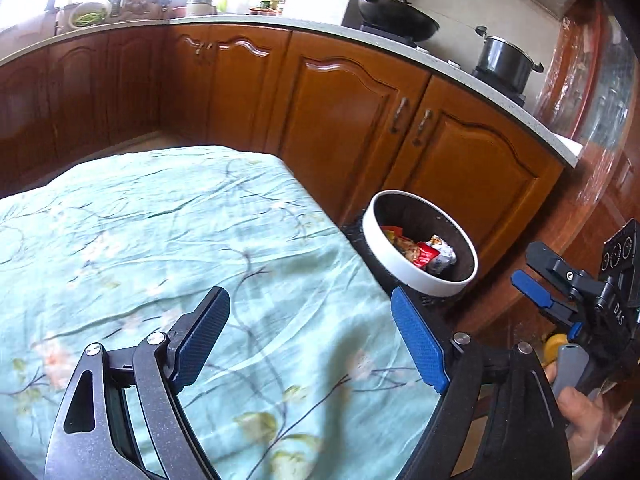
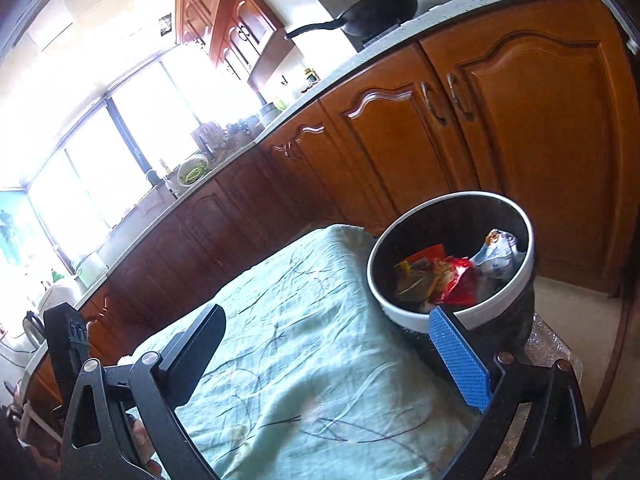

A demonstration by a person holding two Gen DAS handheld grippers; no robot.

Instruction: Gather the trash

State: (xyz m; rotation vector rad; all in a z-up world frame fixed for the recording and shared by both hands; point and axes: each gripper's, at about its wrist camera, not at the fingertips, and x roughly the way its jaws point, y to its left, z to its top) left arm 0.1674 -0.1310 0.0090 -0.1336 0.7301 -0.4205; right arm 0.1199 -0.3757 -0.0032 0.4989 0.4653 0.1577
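1. One bin [image 2: 452, 320], white-rimmed and dark inside, stands just beside the table edge, in front of the cabinets [image 1: 352, 120].
2. The bin holds the trash [image 2: 448, 280]: crumpled wrappers, apparently three or four; the heap is too tangled for a firm count.
3. One floral cloth [image 1: 180, 248] covers the table.
4. Left gripper [image 1: 308, 340]: fingers spread wide over the cloth, nothing between them.
5. Right gripper [image 2: 336, 356]: fingers spread wide, empty; its blue pad [image 2: 460, 360] overlaps the bin rim in its own view.
6. One wok [image 1: 396, 16] and one pot [image 1: 506, 58] sit on the counter.
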